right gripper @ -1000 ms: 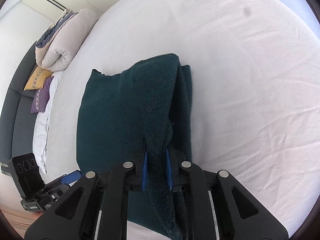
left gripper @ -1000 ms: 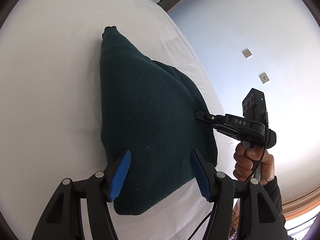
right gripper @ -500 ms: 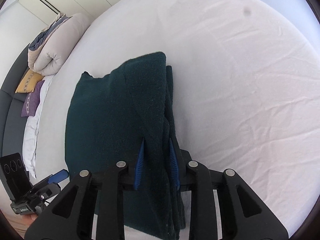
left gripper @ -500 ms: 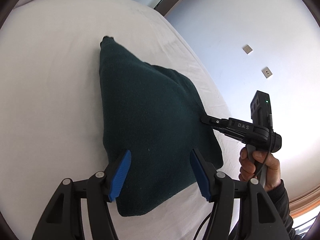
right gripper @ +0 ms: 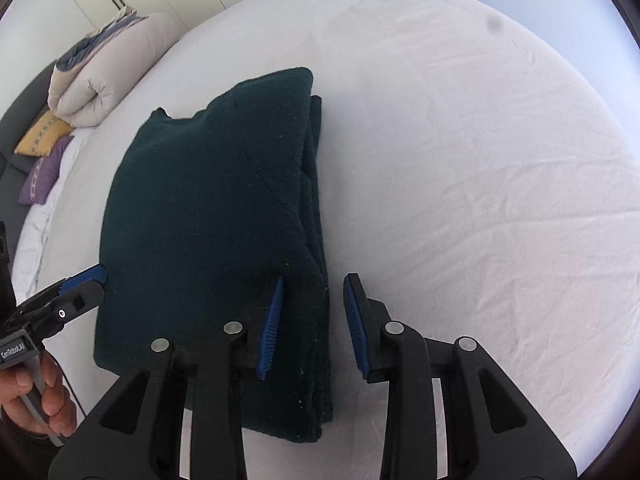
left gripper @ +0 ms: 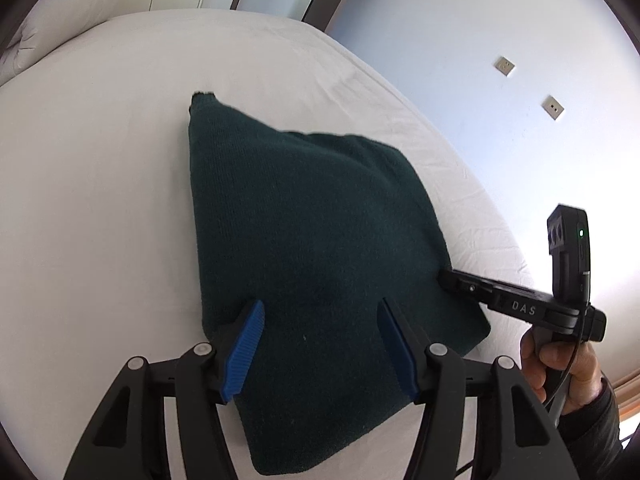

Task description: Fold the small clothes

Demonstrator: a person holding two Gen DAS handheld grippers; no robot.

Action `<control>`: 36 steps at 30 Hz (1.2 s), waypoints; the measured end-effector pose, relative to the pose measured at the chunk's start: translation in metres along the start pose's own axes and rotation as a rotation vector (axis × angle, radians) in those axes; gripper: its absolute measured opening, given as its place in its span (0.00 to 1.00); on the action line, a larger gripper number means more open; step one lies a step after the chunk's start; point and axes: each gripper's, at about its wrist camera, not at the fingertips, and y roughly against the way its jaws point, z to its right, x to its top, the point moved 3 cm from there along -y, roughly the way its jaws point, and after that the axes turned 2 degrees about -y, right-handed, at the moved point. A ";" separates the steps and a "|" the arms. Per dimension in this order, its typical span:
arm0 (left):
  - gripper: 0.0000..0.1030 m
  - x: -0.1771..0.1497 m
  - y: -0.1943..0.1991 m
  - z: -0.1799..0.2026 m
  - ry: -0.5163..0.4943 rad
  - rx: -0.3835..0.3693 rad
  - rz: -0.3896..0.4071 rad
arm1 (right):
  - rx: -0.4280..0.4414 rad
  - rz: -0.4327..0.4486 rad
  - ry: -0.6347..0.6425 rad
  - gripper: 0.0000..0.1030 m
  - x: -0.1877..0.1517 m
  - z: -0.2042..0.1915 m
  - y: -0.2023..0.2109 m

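Observation:
A dark green sweater (left gripper: 312, 220) lies folded on the white bed sheet (left gripper: 100, 200). My left gripper (left gripper: 320, 304) hovers over its near edge, open and closing slightly, with nothing pressed between the blue pads. In the right wrist view the sweater (right gripper: 208, 208) lies flat with stacked layers along its right edge. My right gripper (right gripper: 314, 280) straddles that edge, its jaws opening, and the pads do not press the cloth. The right gripper (left gripper: 444, 276) also shows at the sweater's right side, and the left gripper (right gripper: 96, 274) at its left side.
A rolled duvet (right gripper: 92, 84), a yellow cushion (right gripper: 44, 136) and a purple cushion (right gripper: 44, 176) lie at the head of the bed. The mattress edge (left gripper: 480, 220) runs close to a wall with two sockets (left gripper: 504, 66). A hand (left gripper: 560, 368) holds the right gripper's handle.
The right gripper let go of the sweater's folded edge as its jaws spread, and the lifted fold now lies flat. The left gripper drew back a little.

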 end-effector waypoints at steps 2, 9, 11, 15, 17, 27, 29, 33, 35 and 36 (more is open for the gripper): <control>0.59 0.018 0.004 -0.001 -0.013 0.041 0.039 | -0.003 0.052 0.008 0.28 0.006 -0.003 0.013; 0.58 0.053 -0.069 -0.007 -0.074 0.142 -0.075 | 0.053 0.122 0.015 0.29 0.045 -0.021 0.016; 0.58 0.052 -0.078 -0.006 -0.093 0.158 -0.051 | 0.053 0.076 0.001 0.29 0.059 -0.025 0.000; 0.59 0.053 -0.080 -0.003 -0.119 0.180 -0.048 | 0.074 0.022 -0.052 0.31 0.059 -0.014 -0.023; 0.58 0.056 -0.067 -0.005 -0.090 0.142 -0.030 | 0.098 0.028 -0.119 0.49 0.061 -0.007 -0.024; 0.88 0.027 -0.049 -0.066 0.236 0.044 -0.056 | 0.219 -0.127 -0.107 0.56 0.061 -0.022 -0.069; 0.89 0.020 -0.060 -0.071 0.280 -0.011 -0.073 | 0.249 -0.131 -0.143 0.57 0.063 -0.025 -0.083; 0.62 0.028 -0.071 -0.057 0.242 -0.030 -0.125 | 0.214 -0.152 -0.110 0.52 0.068 -0.039 -0.101; 0.60 0.034 -0.076 -0.051 0.232 0.007 -0.155 | 0.198 -0.169 -0.104 0.45 0.070 -0.044 -0.107; 0.57 0.036 -0.077 -0.050 0.230 0.014 -0.165 | 0.196 -0.176 -0.104 0.42 0.072 -0.046 -0.109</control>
